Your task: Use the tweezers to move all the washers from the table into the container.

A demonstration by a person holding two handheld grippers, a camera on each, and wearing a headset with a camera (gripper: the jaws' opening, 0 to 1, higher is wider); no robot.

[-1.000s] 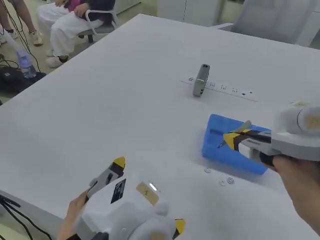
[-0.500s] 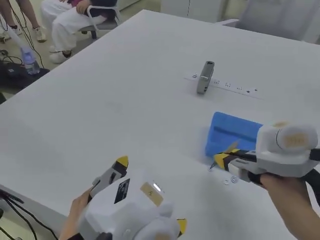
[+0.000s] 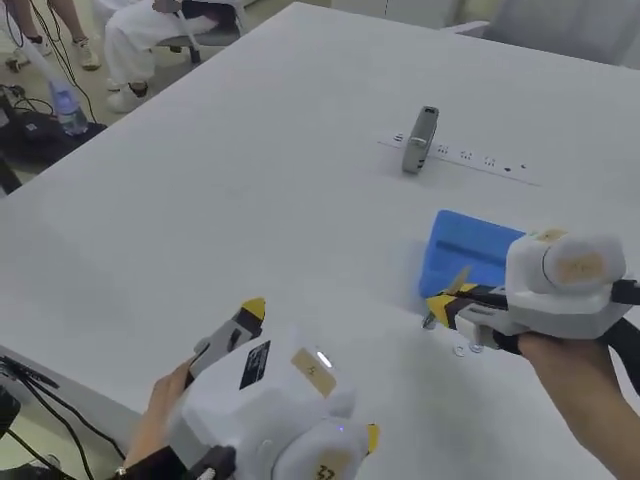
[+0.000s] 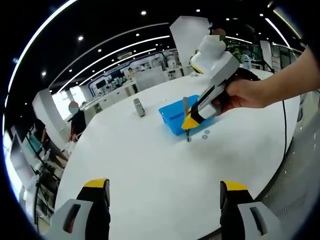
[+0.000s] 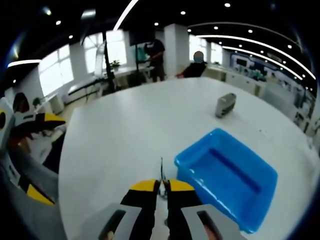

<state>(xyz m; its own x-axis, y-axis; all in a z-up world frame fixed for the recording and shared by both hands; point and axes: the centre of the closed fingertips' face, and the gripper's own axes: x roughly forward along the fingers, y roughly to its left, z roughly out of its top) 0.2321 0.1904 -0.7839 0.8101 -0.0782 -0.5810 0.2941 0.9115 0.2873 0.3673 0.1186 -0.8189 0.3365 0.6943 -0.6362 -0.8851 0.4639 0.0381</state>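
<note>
Table [image 3: 250, 180]: broad, white, matt, flat. It ran well beyond both my grippers, and its plain surface made small parts easy to spot.

Container [image 5: 227, 175]: blue plastic, rectangular, open top, smooth low walls. It sat just ahead and to the right of my right gripper, probably placed that near so each carry stays short. I could not make out any washers inside it.

Left gripper [image 4: 164, 186]: jaws spread wide with nothing between them. It hung over the near part of the table, well apart from the work. I judged it was parked there to stay out of the way.

Right gripper [image 5: 161, 187]: yellow-tipped jaws pinched almost together on the tweezers [image 5: 161, 172], angled down at the table. The squeeze looked meant to close the tweezers as well as carry them.

Small grey block [image 3: 420, 140]: upright, rounded edges, far beyond the container.

The tweezers were thin, metal and pointed, with the tip at or just above the table, short of the container's near wall.

Washers [image 4: 205, 134]: two tiny flat rings, pale with a dull shine, lay on the table just beside the tip and close to the container. I could not tell whether one was pinched in the tip. From this I judged the task was in a pick-up step.
</note>
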